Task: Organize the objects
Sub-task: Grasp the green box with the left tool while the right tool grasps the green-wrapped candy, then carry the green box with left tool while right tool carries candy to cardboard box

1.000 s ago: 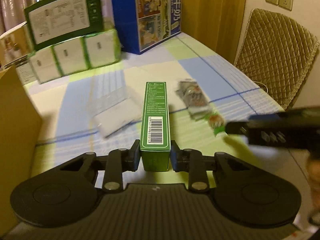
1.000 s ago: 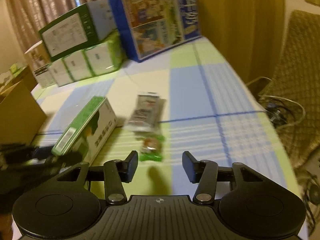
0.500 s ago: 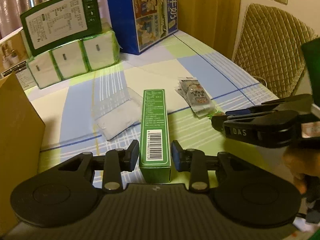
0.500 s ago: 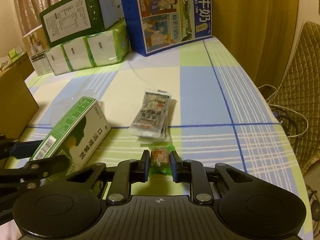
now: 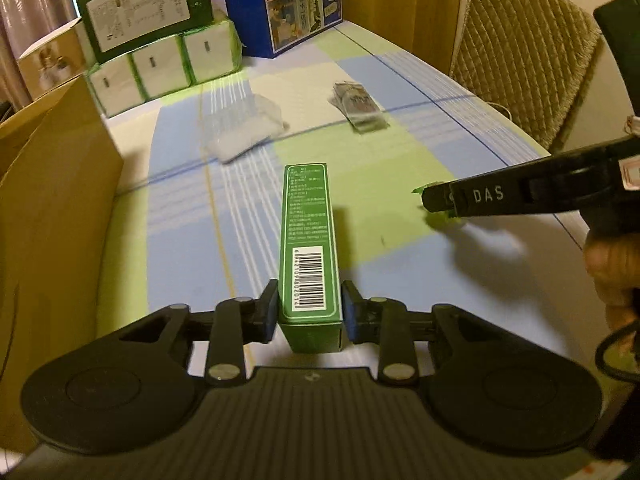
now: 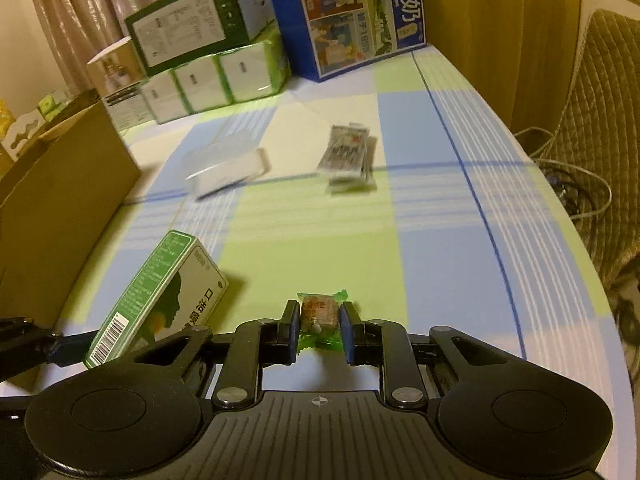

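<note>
Left tongs (image 5: 309, 309) pinching green medicine box (image 5: 308, 240); right tongs (image 6: 319, 330) pinching green-wrapped candy (image 6: 320, 312) above checked tabletop (image 6: 440, 216).

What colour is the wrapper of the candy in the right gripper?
Green, clearest in the right wrist view: candy.

Right gripper (image 6: 319, 330) clamped on green-wrapped candy (image 6: 320, 312), above checked tablecloth (image 6: 440, 240). Green box (image 6: 160, 292) at left, tilted, near end in left gripper (image 6: 52, 346). Beyond: sachets (image 6: 348, 156), clear packet (image 6: 228, 168). Cardboard box (image 6: 60, 200) at left edge. Blue carton (image 6: 352, 16) at back.
</note>
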`<action>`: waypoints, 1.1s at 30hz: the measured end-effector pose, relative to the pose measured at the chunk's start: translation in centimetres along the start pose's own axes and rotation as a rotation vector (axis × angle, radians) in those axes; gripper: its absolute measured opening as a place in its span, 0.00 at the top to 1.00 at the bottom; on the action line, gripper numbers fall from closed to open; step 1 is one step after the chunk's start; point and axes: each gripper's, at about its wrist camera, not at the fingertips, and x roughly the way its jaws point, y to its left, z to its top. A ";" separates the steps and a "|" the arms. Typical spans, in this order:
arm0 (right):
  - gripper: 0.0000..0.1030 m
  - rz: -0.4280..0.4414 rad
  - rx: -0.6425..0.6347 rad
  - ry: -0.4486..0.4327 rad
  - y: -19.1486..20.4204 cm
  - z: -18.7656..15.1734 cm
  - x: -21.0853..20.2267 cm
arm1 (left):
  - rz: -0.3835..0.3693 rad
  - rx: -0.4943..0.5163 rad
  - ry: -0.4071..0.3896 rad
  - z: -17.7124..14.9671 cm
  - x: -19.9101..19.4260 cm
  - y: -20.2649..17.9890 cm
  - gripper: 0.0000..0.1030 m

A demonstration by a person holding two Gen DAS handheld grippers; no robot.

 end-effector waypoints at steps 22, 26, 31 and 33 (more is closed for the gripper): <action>0.82 -0.004 0.025 0.024 0.2 -1.2 0.0 | -0.099 0.018 0.105 4.0 4.7 1.3 0.75; 0.82 0.002 0.020 0.037 0.4 -1.2 0.2 | -0.107 0.000 0.099 3.7 4.5 1.5 0.76; 0.82 0.009 0.017 0.025 0.5 -1.2 -0.1 | -0.103 -0.019 0.090 2.8 3.1 1.6 0.76; 0.82 0.011 0.015 0.022 0.5 -1.2 -0.3 | -0.103 -0.025 0.089 2.4 2.4 1.7 0.76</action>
